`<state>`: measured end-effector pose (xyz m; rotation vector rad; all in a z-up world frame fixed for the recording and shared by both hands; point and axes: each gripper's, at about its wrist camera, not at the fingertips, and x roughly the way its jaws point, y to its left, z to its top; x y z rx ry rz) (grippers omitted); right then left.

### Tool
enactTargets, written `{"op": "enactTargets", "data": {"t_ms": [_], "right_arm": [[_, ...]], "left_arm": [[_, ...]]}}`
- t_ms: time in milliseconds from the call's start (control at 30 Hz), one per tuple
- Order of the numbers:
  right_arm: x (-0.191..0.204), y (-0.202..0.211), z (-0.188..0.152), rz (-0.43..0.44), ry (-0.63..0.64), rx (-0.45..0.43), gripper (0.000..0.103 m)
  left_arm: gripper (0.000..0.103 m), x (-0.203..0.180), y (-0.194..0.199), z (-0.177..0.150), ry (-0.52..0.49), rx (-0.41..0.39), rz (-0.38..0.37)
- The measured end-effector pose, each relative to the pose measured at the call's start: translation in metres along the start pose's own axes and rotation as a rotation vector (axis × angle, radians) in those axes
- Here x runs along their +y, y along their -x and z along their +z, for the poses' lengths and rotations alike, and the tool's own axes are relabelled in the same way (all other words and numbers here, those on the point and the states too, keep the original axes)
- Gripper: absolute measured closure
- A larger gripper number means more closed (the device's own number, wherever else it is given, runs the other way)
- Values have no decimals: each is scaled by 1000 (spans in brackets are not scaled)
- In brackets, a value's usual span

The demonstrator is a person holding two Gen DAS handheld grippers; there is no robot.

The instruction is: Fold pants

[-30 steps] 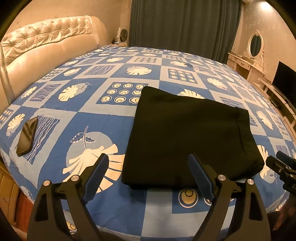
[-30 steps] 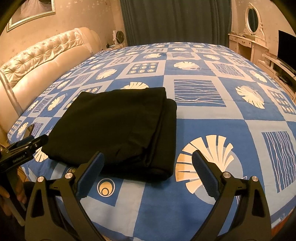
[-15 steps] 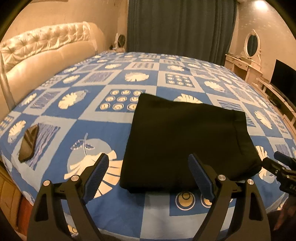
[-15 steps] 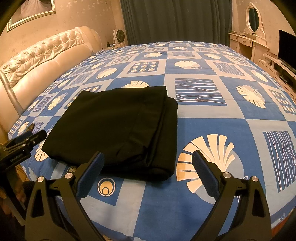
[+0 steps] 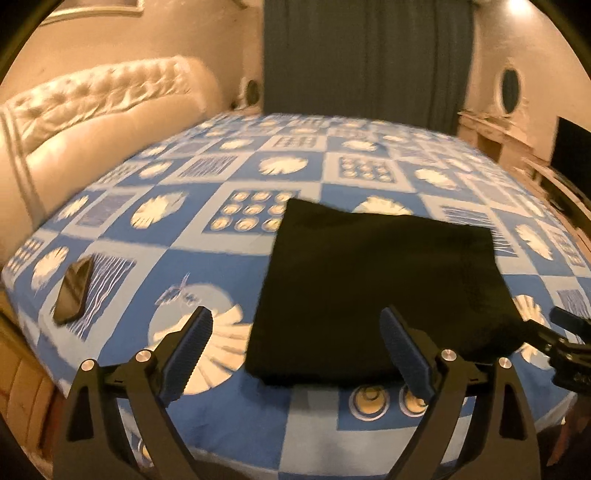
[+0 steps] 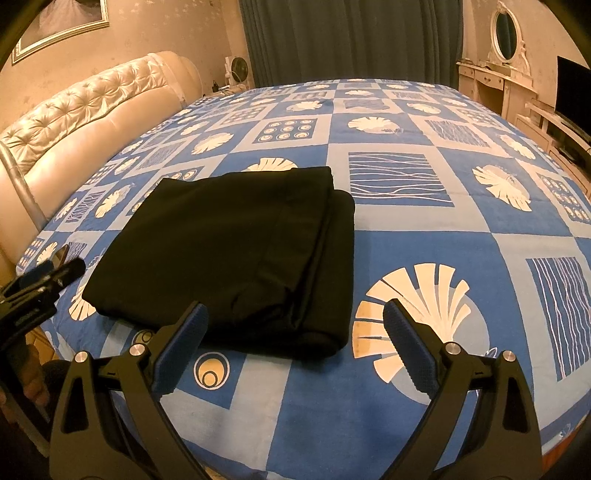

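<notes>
The black pants (image 5: 376, 288) lie folded into a flat rectangle on the blue patterned bedspread (image 5: 229, 417) near the front edge of the bed. They also show in the right wrist view (image 6: 236, 251), with the thick folded edge on the right. My left gripper (image 5: 295, 354) is open and empty, held above the bed's front edge just short of the pants. My right gripper (image 6: 295, 343) is open and empty, just short of the pants' front right corner. Each gripper shows at the edge of the other's view.
A dark phone (image 5: 74, 291) lies on the bed at the front left. A cream tufted headboard (image 6: 85, 114) runs along the left. A dresser with an oval mirror (image 6: 506, 29) and a television (image 6: 572, 92) stand at the right. Dark curtains hang behind.
Both grippers have drawn back and risen a little from the pants, the left one more, and its view is blurred. The pants have not moved.
</notes>
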<state>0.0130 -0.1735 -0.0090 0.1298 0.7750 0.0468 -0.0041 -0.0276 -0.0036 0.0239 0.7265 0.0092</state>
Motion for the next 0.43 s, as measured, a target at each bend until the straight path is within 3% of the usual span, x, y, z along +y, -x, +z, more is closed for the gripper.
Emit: {"op": "enactTargets", "data": {"t_ms": [67, 233, 433], "right_arm": [[-2, -1, 0, 0, -1, 4, 7], [-2, 0, -1, 0, -3, 2, 7], [-3, -1, 0, 3, -11, 3, 7]], "left_arm": [[12, 1, -6, 0, -12, 53, -10], [12, 0, -4, -1, -34, 27, -4], [12, -1, -11, -3, -33, 84, -51]]}}
